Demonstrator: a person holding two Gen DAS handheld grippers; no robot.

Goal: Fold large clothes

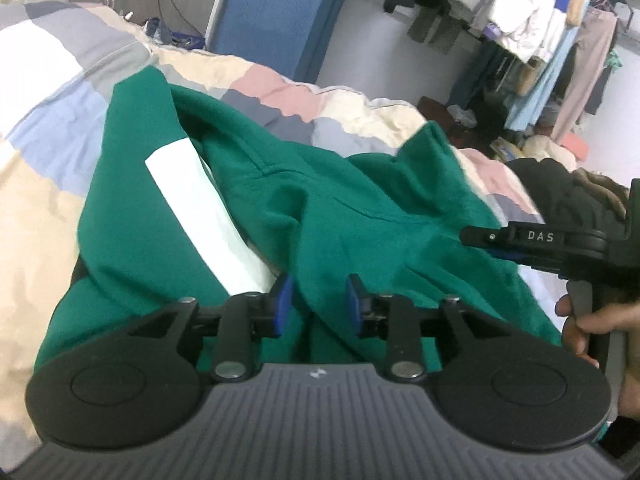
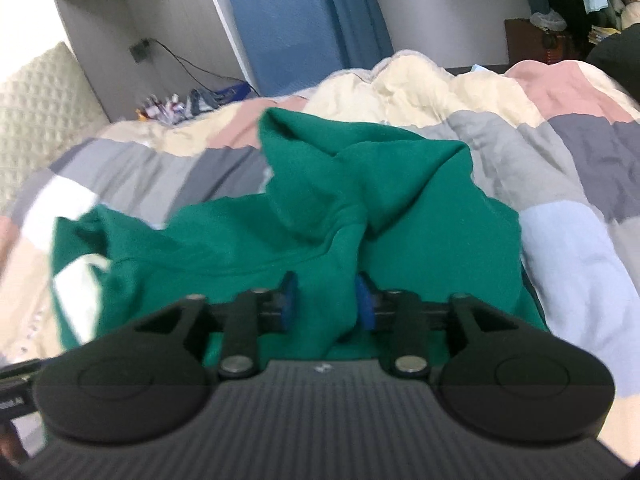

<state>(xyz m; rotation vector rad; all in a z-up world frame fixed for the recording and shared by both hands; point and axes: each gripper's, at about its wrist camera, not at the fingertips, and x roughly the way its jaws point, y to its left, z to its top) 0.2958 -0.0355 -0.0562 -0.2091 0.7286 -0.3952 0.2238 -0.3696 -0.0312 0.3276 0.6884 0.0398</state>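
A green sweatshirt (image 1: 320,208) with a white stripe (image 1: 200,216) lies crumpled on a patchwork quilt (image 1: 40,200). My left gripper (image 1: 318,304) hovers at its near edge, jaws apart, with a ridge of green cloth lying loosely between the blue pads (image 1: 282,304). In the right wrist view the same sweatshirt (image 2: 320,216) spreads over the quilt (image 2: 560,200). My right gripper (image 2: 327,300) stands open around a raised fold of the green fabric. From the left wrist view, the right gripper (image 1: 480,240) reaches in from the right, held by a hand (image 1: 580,320).
A blue mat (image 1: 272,12) leans against the far wall. A crowded clothes rack (image 1: 540,20) stands at the back right, and a dark garment (image 1: 560,192) lies at the bed's right side. A padded headboard (image 2: 32,112) and small clutter (image 2: 168,108) sit at the left.
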